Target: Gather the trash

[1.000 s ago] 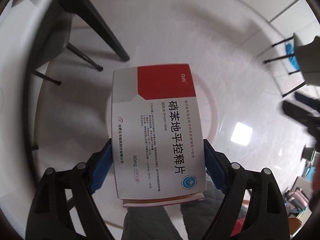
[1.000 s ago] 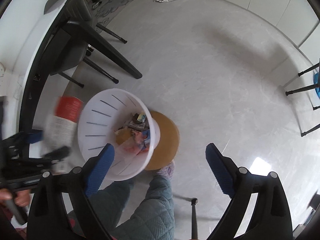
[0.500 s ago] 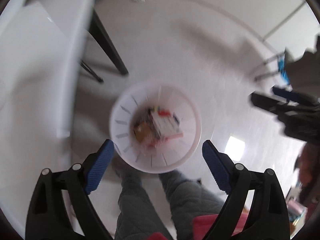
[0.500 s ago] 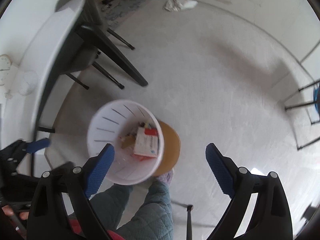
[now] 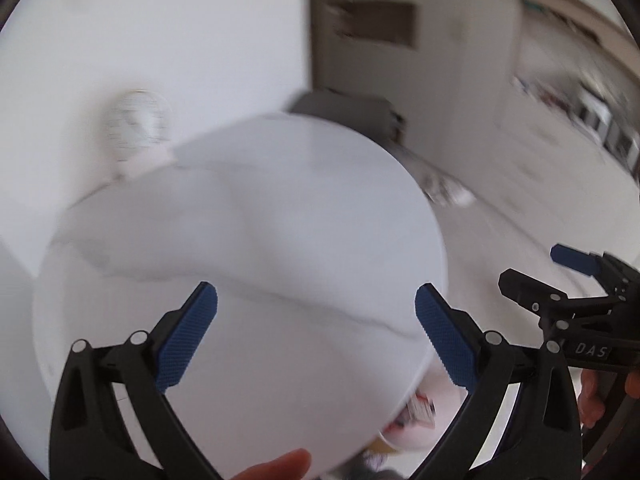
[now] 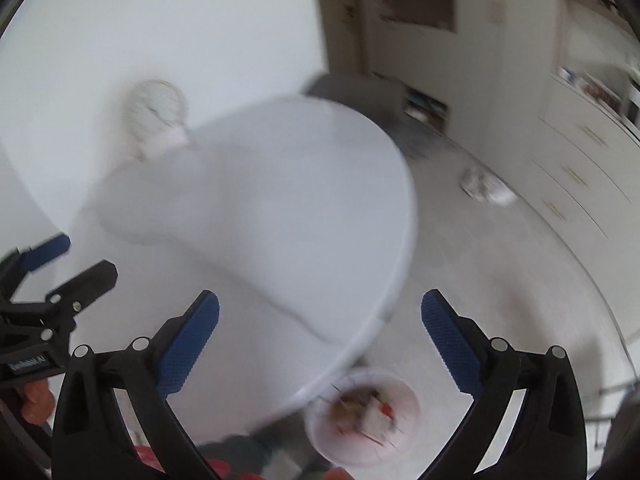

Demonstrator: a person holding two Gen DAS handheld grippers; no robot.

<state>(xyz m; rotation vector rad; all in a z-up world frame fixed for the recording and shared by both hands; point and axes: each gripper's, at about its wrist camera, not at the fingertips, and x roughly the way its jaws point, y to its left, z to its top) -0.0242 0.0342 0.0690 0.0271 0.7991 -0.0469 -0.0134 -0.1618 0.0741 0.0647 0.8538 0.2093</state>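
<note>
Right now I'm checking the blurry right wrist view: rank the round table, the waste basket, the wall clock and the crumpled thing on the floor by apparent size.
1. Round white table, by far the largest.
2. White waste basket.
3. Wall clock.
4. Crumpled thing on the floor.
The basket's edge over the clock is unsure: it sits nearer the camera, under fisheye distortion.

Bright, seemingly diffuse light; motion-blurred.

Round white table fills the view ahead of both tools, a small clock at its far edge by the wall, pale floor to the right carrying a white bin and a crumpled white thing farther off.
</note>
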